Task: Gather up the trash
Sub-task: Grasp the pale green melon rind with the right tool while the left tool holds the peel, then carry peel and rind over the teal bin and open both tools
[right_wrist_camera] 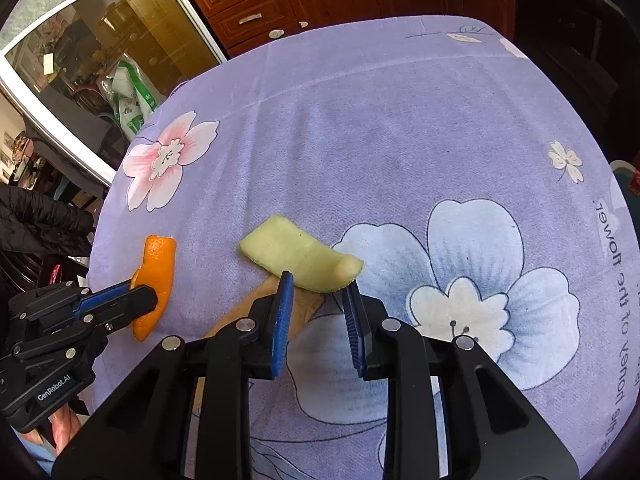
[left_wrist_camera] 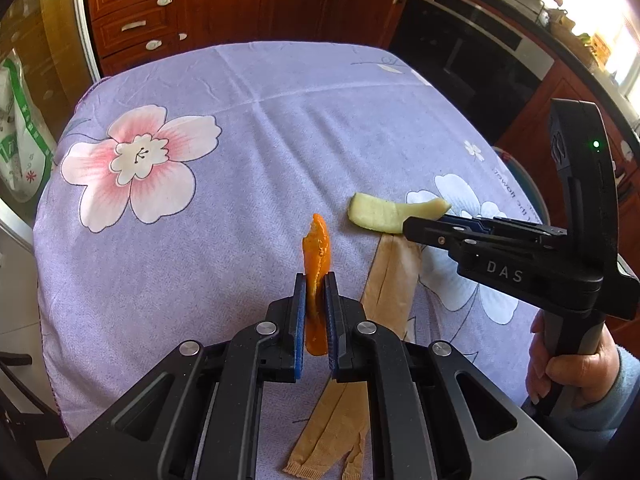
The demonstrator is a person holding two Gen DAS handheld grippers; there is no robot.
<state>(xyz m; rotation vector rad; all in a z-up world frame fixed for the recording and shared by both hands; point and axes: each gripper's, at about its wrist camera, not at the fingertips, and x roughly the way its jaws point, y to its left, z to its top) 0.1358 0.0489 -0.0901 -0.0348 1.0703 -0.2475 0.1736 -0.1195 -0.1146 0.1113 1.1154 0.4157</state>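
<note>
Right wrist view: left tongs (right_wrist_camera: 150,294) pinch the orange peel (right_wrist_camera: 157,276), so right tongs (right_wrist_camera: 318,286), agape, should straddle the pale peel (right_wrist_camera: 298,258) near the surface's (right_wrist_camera: 400,120) right edge before closing.

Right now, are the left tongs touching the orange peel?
Touching. The left wrist view shows the left tongs shut on the orange peel, both blue pads pressing its sides.
</note>
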